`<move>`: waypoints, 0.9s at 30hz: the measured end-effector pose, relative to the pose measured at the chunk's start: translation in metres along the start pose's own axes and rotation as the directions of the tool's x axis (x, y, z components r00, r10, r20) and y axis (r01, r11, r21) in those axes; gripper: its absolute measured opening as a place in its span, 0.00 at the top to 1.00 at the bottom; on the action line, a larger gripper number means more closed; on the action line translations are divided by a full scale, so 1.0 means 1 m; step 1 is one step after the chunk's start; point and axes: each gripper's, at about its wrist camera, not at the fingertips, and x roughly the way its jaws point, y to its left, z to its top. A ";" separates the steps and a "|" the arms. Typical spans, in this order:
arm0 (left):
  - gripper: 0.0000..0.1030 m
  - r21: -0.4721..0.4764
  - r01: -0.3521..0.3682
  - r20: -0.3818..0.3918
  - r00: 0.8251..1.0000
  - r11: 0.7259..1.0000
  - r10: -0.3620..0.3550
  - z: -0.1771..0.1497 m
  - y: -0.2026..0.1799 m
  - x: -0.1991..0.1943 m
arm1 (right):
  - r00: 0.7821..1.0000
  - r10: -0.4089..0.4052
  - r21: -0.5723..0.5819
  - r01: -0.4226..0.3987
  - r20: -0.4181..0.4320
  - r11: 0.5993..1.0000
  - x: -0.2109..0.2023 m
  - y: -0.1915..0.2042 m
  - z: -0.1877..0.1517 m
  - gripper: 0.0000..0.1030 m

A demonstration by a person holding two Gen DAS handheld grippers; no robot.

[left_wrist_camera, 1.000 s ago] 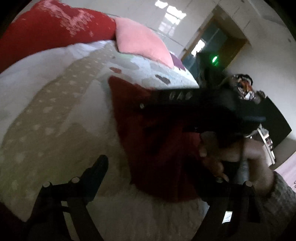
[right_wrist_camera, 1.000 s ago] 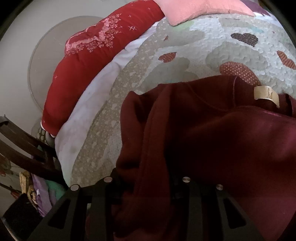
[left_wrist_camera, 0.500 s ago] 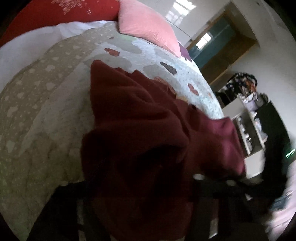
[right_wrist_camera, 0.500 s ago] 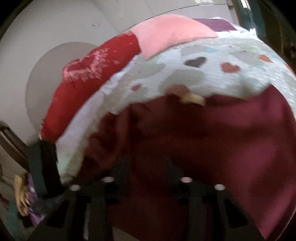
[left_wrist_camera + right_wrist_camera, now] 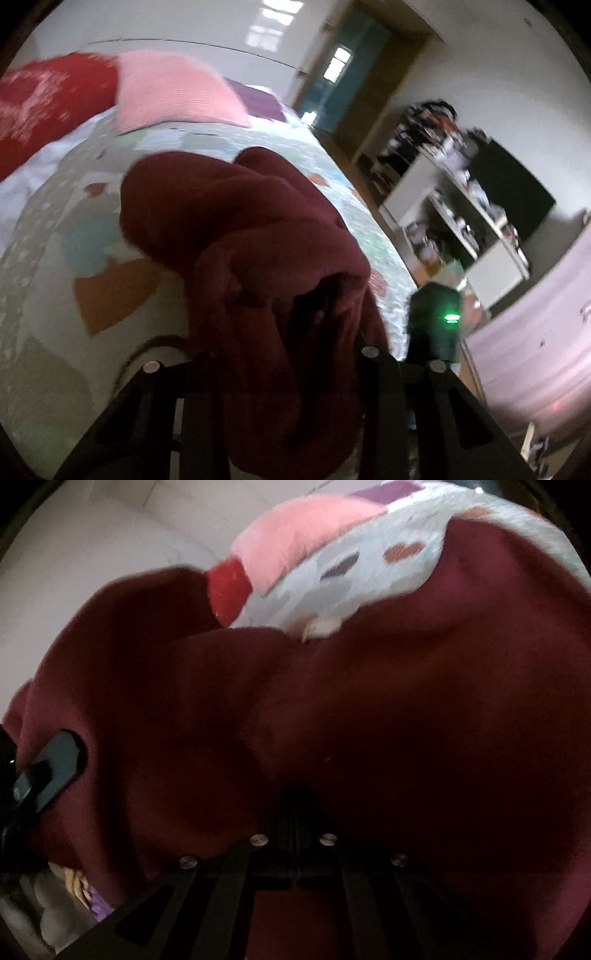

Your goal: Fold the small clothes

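With both of your grippers buried in the same maroon garment (image 5: 258, 236), you've got it bunched up off the patchwork quilt (image 5: 55, 229) rather than lying flat, and that looks deliberate: a pinch at two points lets you shake it out and lay it square before any fold goes in. Your left gripper (image 5: 280, 373) has a thick wad of the cloth between its fingers (image 5: 380, 398), jaws closing on it now, the pads set narrow with fabric spilling over both sides. That much bulk in the bite tells me you've caught several layers, not a single edge, so expect the piece to hang lumpy from that side. Your right gripper (image 5: 293, 812) is clamped tight, its two fingers (image 5: 258, 853) drawn right together in the middle of the frame, with a thin fold of the maroon cloth pinched at the tips and the rest billowing up across nearly the whole view. Off at the left edge of that view your other gripper shows as a dark pad against the cloth, so the two holds sit fairly near each other. Beyond the garment, the pink pillow (image 5: 173, 88) and red pillow (image 5: 48, 99) sit at the head of the bed, well clear. My read: spread your hands apart next.
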 end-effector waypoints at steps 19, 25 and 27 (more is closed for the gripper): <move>0.39 0.299 0.037 -0.106 0.994 0.953 -0.006 -0.044 -0.096 0.040 | 0.895 -0.190 0.115 0.156 0.403 0.981 -0.193 -0.064 -0.026 0.93; 0.39 0.230 -0.026 -0.039 0.999 0.973 0.035 -0.058 -0.062 0.012 | 0.944 -0.046 -0.171 0.107 0.327 0.979 -0.173 0.003 0.001 0.93; 0.39 0.184 -0.055 -0.060 0.996 0.981 0.067 -0.060 -0.046 0.019 | 0.965 -0.015 -0.240 0.080 0.261 0.968 -0.157 0.018 0.002 0.93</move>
